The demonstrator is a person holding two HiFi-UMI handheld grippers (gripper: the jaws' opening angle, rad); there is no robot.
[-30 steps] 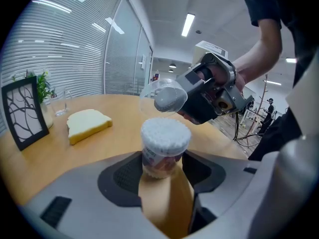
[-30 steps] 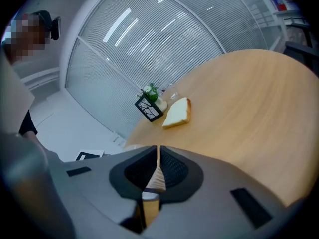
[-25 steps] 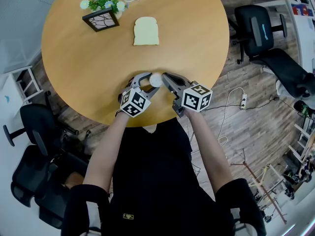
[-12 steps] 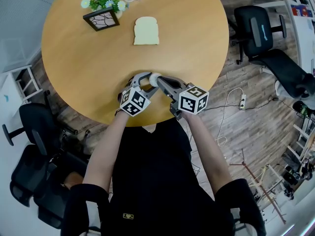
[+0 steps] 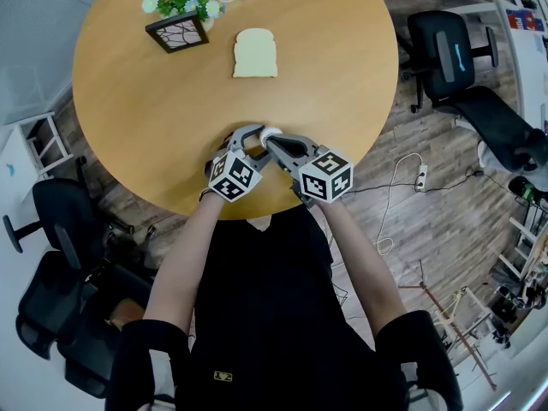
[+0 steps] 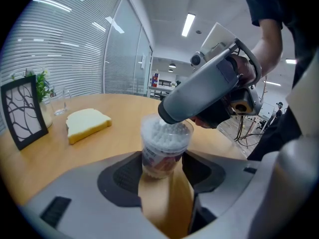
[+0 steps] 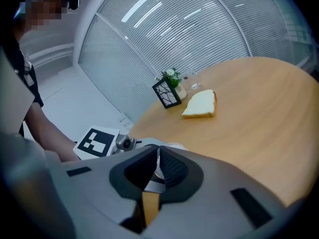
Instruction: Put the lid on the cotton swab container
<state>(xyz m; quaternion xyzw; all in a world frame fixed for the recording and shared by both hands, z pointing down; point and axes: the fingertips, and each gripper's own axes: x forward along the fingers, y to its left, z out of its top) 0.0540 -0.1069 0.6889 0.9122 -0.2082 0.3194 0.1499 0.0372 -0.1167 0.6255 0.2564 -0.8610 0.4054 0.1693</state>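
It was an office. Black swivel office chairs (image 5: 454,54) stood at the upper right and lower left of the head view, around a round pale wooden table (image 5: 342,75). The left gripper view showed glass partition walls with horizontal blinds (image 6: 65,49) and long ceiling strip lights (image 6: 188,24) above.

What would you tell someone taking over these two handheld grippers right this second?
Left gripper: clamped on the clear plastic cotton swab container, which stands upright on the round wooden table.
Right gripper: shut on what looks like the thin clear lid, with its tip right over the container's mouth.
Done: container steadied, lid at the container.
Left: seat the lid, press it home, release both. I cannot tell whether it already sits on the rim.
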